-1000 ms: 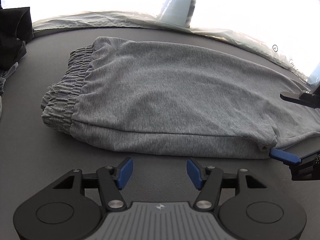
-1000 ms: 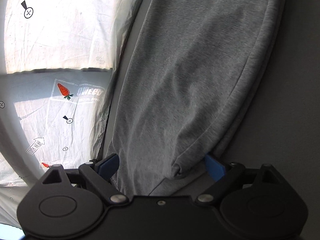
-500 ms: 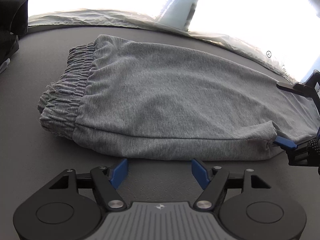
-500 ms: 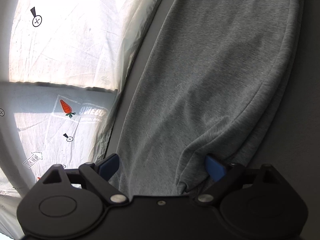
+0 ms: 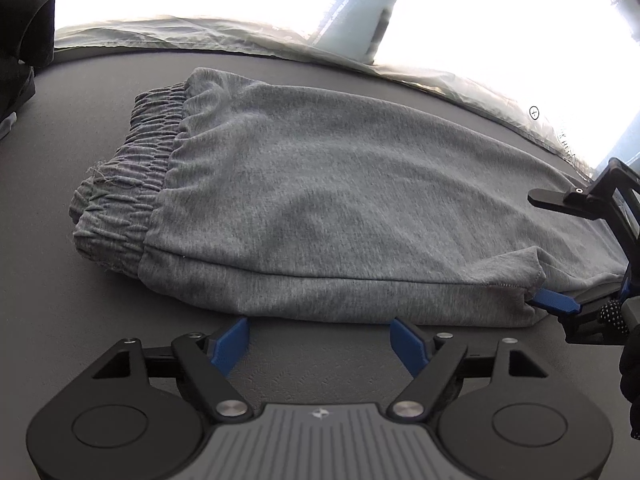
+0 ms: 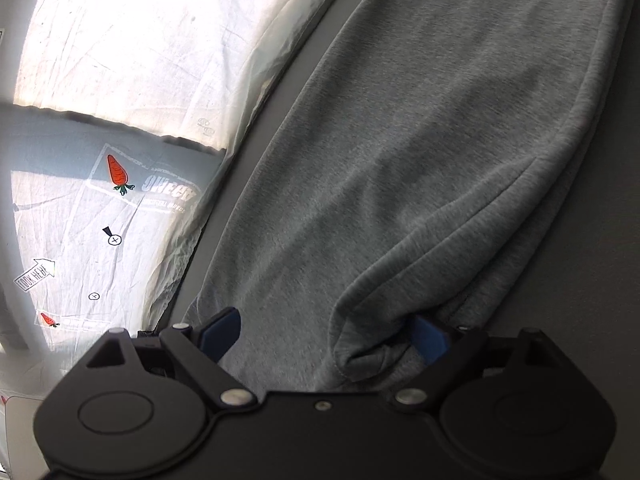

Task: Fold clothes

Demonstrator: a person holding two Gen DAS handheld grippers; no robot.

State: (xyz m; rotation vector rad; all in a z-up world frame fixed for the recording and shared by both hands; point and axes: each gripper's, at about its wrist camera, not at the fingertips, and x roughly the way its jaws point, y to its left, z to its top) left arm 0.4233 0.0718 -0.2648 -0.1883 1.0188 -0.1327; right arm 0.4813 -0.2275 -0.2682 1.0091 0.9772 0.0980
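Grey sweatpants [image 5: 340, 208] lie flat on the dark tabletop [image 5: 60, 280], already doubled leg over leg, and serve as the landmark. At their left end sits the gathered elastic waistband [image 5: 128, 184]; beyond it, at the tabletop's far left edge, is a dark bundle [image 5: 20, 40]. Along their near long edge, about midway, the left tongs [image 5: 320, 340] rest low on the tabletop with their blue pads apart, the tips just touching or just short of the folded hem; nothing is gripped. At the right end of the sweatpants, the right tongs [image 6: 324, 334] stand spread wide around the leg end [image 6: 372, 344], one pad tucked against the rolled cuff, the other over the flat fabric; they have not closed on it. Behind the sweatpants runs a printed white sheet [image 6: 120, 140].

The step in hand appears to be taking hold for a lengthwise fold. To do it well, each tongs should slide under both layers before closing, so the lower leg is not left behind, and both should lift evenly toward the waistband to keep the edges aligned.
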